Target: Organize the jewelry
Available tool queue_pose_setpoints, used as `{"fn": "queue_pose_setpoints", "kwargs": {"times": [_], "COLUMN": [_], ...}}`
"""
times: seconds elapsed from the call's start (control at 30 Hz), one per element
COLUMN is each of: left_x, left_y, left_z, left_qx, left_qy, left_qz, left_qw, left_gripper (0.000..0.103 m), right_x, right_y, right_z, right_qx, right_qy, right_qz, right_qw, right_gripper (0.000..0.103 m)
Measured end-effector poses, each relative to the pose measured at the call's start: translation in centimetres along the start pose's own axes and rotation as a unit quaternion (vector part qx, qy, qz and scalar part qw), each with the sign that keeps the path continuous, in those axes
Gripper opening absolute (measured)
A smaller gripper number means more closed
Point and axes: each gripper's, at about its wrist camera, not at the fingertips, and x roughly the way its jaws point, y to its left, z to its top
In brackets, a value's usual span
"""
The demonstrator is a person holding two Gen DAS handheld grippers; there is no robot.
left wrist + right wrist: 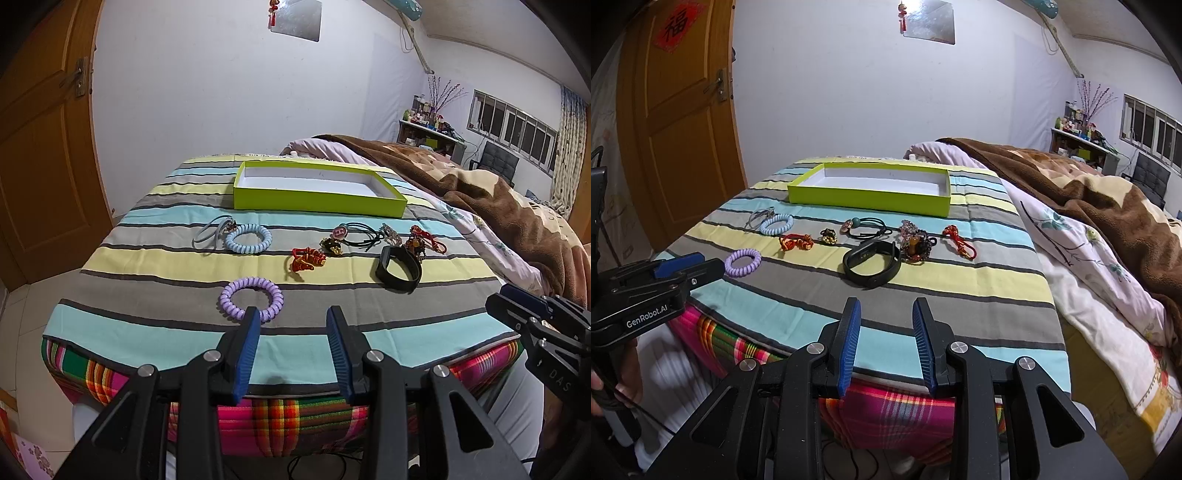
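Note:
An empty lime-green box (317,201) (868,199) sits at the far side of a striped cloth. In front of it lie a purple coil hair tie (252,298) (742,262), a blue coil tie (248,238) (776,225), a grey cord (210,232), a red knot charm (308,259) (796,242), a black wristband (399,268) (871,265), a beaded bracelet (916,247) and a red tassel charm (958,238). My left gripper (291,314) is open, just short of the purple tie. My right gripper (886,304) is open, near the front edge below the wristband.
The striped cloth (147,325) covers a small table with a plaid quilt under it. A bed with a brown blanket (1108,206) lies to the right. A wooden door (44,147) stands at the left. A shelf and windows are at the far right.

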Motion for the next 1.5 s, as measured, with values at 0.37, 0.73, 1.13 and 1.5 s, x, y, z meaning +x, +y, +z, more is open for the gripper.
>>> {"fn": "queue_pose_setpoints", "kwargs": {"times": [0.37, 0.73, 1.13, 1.5], "left_x": [0.0, 0.0, 0.0, 1.1], "left_y": [0.1, 0.3, 0.3, 0.3], "left_z": [0.1, 0.0, -0.1, 0.3], "left_qx": [0.000, -0.002, -0.001, -0.011], "left_qy": [0.002, 0.001, 0.003, 0.011], "left_qz": [0.000, -0.001, -0.001, -0.010], "left_qw": [1.0000, 1.0000, 1.0000, 0.9998], "left_gripper": [0.039, 0.039, 0.039, 0.039], "right_x": [0.1, 0.2, 0.3, 0.7], "right_y": [0.1, 0.2, 0.1, -0.2], "right_z": [-0.1, -0.1, -0.1, 0.1], "right_qx": [-0.002, -0.004, -0.004, -0.002], "right_qy": [0.001, 0.002, 0.003, 0.003], "right_qz": [0.001, 0.003, 0.003, 0.004], "right_qw": [1.000, 1.000, 1.000, 1.000], "right_gripper": [0.030, 0.030, 0.030, 0.030]}}
